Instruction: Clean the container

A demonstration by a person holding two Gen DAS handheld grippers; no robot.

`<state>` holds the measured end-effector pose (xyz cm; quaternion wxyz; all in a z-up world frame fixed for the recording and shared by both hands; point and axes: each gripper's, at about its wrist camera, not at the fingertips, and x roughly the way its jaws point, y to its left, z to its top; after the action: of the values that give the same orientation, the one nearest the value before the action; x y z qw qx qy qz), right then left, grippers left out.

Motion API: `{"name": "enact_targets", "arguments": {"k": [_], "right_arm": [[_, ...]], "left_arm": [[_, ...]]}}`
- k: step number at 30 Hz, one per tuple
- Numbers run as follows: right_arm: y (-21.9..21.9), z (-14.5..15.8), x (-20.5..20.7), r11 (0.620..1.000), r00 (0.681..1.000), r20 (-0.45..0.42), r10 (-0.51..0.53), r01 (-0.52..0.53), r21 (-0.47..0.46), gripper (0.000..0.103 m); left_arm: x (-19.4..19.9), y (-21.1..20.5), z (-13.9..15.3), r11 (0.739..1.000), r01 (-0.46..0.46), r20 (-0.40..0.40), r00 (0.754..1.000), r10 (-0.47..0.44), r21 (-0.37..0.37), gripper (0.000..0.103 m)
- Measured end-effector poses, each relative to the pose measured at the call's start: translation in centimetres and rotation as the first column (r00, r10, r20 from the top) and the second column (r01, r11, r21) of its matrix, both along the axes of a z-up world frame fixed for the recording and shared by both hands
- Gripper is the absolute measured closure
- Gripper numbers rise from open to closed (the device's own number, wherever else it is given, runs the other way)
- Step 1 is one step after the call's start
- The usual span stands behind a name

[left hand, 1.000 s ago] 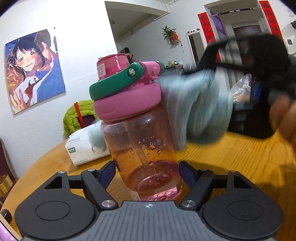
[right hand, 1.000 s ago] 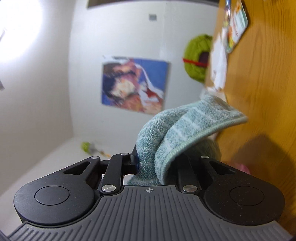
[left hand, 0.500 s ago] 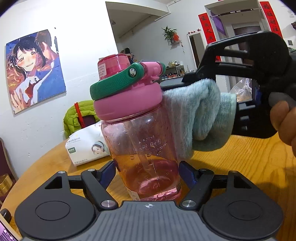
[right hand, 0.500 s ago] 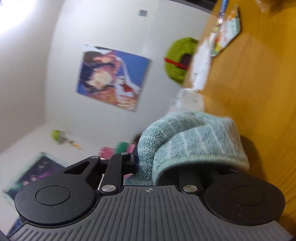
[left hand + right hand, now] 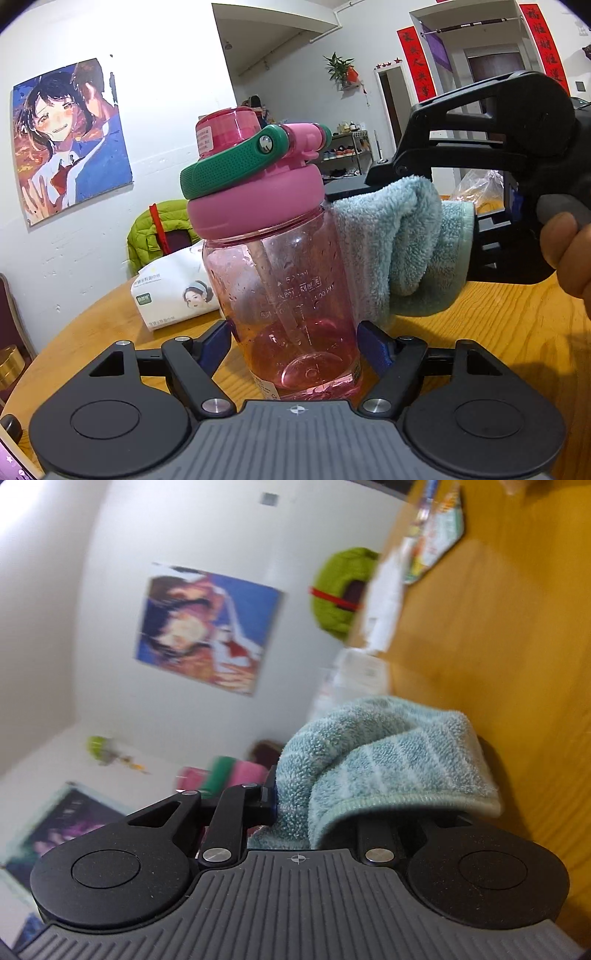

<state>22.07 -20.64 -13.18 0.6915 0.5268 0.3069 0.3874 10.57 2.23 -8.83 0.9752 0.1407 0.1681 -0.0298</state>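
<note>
Behind bottle (image 5: 291, 266): tissue pack (image 5: 173, 291); left claw (image 5: 295, 347) grips bottle, right claw (image 5: 314, 805) cloth (image 5: 399, 251).

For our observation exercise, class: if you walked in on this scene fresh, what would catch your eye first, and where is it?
The pink water bottle with its green carry handle stands on the wooden table, clamped at its base by the left claw. On its right side, a folded light-blue towel gripped by the right claw presses against it. On the wall to the left hangs a bright anime poster.
</note>
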Motion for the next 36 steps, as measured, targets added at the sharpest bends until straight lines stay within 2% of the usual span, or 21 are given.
{"name": "enact_targets", "arguments": {"k": [3, 6, 11, 13, 16, 20, 23, 25, 26, 29, 31, 36], "right_arm": [[0.6, -0.3, 0.1, 0.995, 0.999, -0.049, -0.015, 0.010, -0.103, 0.078], [1.3, -1.6, 0.9, 0.973, 0.989, -0.148, -0.026, -0.009, -0.230, 0.078], [1.5, -1.5, 1.0, 0.965, 0.990, -0.140, -0.027, -0.011, -0.262, 0.078], [1.5, -1.0, 0.7, 0.963, 0.995, -0.089, -0.036, 0.010, -0.269, 0.077], [1.2, -0.1, 0.3, 0.964, 0.997, 0.015, -0.076, 0.077, -0.254, 0.077], [1.1, 0.7, 0.1, 0.964, 0.992, 0.091, -0.088, 0.108, -0.241, 0.077], [1.4, 0.9, 0.1, 0.964, 0.994, 0.089, -0.066, 0.087, -0.253, 0.077], [1.6, 0.9, -0.1, 0.965, 0.996, 0.071, -0.050, 0.067, -0.255, 0.077], [1.5, 1.0, -0.2, 0.963, 0.997, 0.063, -0.049, 0.064, -0.260, 0.077], [1.2, 1.0, -0.6, 0.958, 0.999, 0.021, -0.038, 0.042, -0.284, 0.077], [0.9, 1.1, -0.9, 0.955, 1.000, -0.009, -0.025, 0.021, -0.296, 0.077], [1.6, 1.3, -1.1, 0.938, 1.000, 0.000, -0.012, 0.012, -0.347, 0.077]], "left_arm": [[0.2, 0.2, 0.1, 1.000, 0.000, 0.000, 1.000, 0.000, -0.004, 0.031], [0.3, 0.2, 0.2, 1.000, 0.001, 0.000, 1.000, -0.001, -0.004, 0.031], [0.4, 0.0, 0.3, 0.999, -0.028, -0.009, 1.000, 0.027, -0.020, 0.028], [0.1, -0.3, 0.5, 0.996, -0.072, -0.025, 0.997, 0.070, -0.055, 0.022], [-0.5, -0.5, 0.9, 0.985, -0.130, -0.054, 0.991, 0.125, -0.111, 0.021], [-0.9, -1.1, 0.8, 0.983, -0.138, -0.083, 0.988, 0.129, -0.118, 0.021], [-0.9, -1.8, 0.1, 0.990, -0.104, -0.097, 0.991, 0.095, -0.091, 0.024], [-0.9, -2.0, -0.3, 0.993, -0.092, -0.090, 0.992, 0.086, -0.069, 0.022], [-0.7, -1.7, -0.2, 0.993, -0.089, -0.088, 0.993, 0.083, -0.074, 0.019], [0.1, -0.4, -0.1, 0.993, -0.077, -0.076, 0.995, 0.070, -0.094, 0.020], [0.6, 0.2, 0.0, 0.995, -0.065, -0.061, 0.996, 0.060, -0.082, 0.021], [1.1, 0.2, -0.1, 0.998, -0.052, -0.055, 0.997, 0.049, -0.047, 0.023]]}}
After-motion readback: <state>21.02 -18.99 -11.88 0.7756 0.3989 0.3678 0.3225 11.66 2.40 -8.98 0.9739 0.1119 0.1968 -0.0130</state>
